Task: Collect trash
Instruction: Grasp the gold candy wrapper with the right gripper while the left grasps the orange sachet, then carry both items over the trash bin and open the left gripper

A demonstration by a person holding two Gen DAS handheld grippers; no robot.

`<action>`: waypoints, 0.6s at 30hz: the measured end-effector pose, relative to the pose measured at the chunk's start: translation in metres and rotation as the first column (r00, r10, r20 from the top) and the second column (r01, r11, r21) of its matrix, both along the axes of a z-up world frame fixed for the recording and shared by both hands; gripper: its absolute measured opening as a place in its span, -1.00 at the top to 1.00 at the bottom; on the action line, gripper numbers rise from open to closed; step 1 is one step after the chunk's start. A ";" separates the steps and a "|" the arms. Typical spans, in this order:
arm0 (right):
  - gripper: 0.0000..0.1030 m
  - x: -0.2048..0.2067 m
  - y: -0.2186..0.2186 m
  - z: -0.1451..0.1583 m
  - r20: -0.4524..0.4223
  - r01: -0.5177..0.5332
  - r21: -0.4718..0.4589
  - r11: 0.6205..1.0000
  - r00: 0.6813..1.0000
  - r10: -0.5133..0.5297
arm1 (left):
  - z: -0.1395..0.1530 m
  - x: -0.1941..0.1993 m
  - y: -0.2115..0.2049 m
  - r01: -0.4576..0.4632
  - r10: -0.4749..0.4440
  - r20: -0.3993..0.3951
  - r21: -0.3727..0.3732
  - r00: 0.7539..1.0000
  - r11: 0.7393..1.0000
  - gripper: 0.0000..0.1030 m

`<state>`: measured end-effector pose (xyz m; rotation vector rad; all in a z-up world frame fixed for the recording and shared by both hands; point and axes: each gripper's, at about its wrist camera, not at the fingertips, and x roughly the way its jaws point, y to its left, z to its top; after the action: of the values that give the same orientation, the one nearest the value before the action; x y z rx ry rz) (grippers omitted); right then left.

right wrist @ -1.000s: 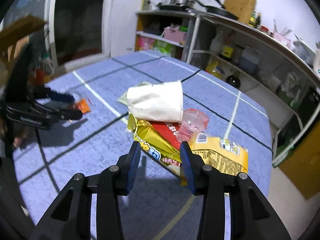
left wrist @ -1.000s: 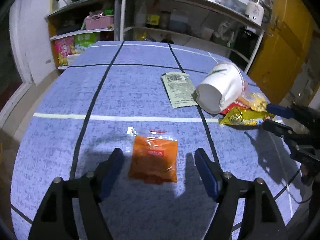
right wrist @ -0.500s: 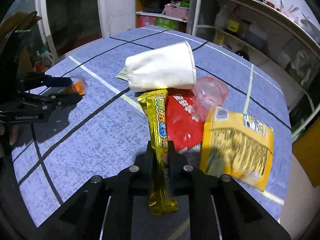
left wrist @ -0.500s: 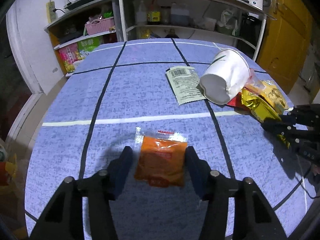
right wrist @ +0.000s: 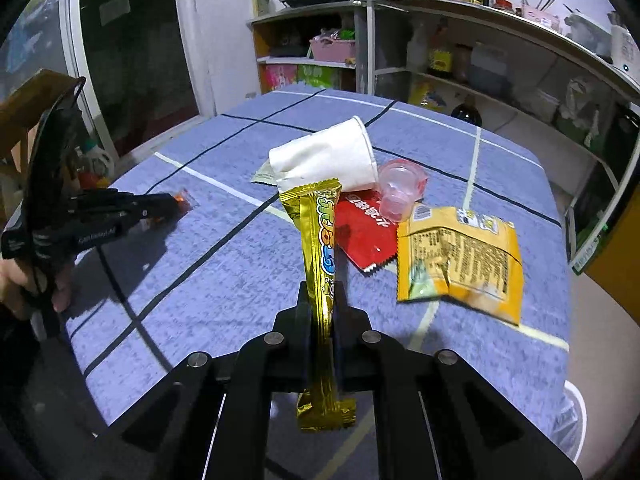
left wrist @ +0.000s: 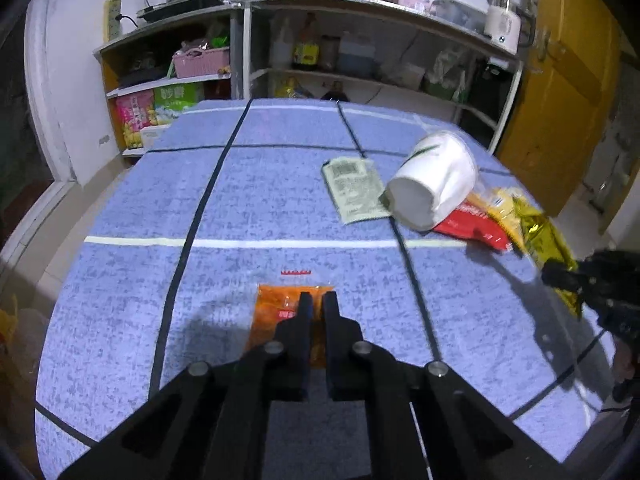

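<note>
Left wrist view: the left gripper (left wrist: 314, 304) has its jaws pinched together on the orange sauce sachet (left wrist: 280, 308), which lies on the blue tablecloth (left wrist: 128, 280) at 12 o'clock from the jaws, its clear torn top edge pointing away toward the far shelves. The sachet looks flat, glossy and limp, with a red label band across its middle.

In the right wrist view the right gripper (right wrist: 322, 292) is clamped on a gold snack-bar wrapper (right wrist: 324, 248). The wrapper's long axis runs straight along the jaws, one end toward 12 o'clock and its crimped tail hanging at 6 o'clock below the pads; it appears raised off the cloth.

Loose trash lies beyond it: a tipped white paper cup (right wrist: 324, 160) at 12 o'clock, a red wrapper (right wrist: 368, 236), a small clear plastic cup (right wrist: 400, 188) at 1 o'clock and a yellow packet (right wrist: 460, 256) at 2 o'clock. All are nearer the right hand, so I judge they fall to it once both held pieces are dropped off.
</note>
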<state>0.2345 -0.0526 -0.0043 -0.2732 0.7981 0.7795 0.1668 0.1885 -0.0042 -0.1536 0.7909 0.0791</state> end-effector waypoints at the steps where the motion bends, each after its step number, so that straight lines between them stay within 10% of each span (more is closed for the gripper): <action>1: 0.84 -0.002 -0.002 0.001 0.001 0.006 0.004 1.000 1.000 -0.006 | 0.002 -0.002 0.000 -0.001 0.001 0.010 0.000 1.000 1.000 0.91; 18: 0.84 -0.018 -0.067 0.014 0.006 0.137 0.081 0.987 0.990 -0.138 | 0.041 -0.005 -0.062 0.193 -0.185 0.130 -0.055 0.974 0.980 0.92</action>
<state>0.2165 -0.1197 0.0099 -0.1488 0.7647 0.6782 0.1620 0.1264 0.0366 -0.1452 0.6810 -0.1368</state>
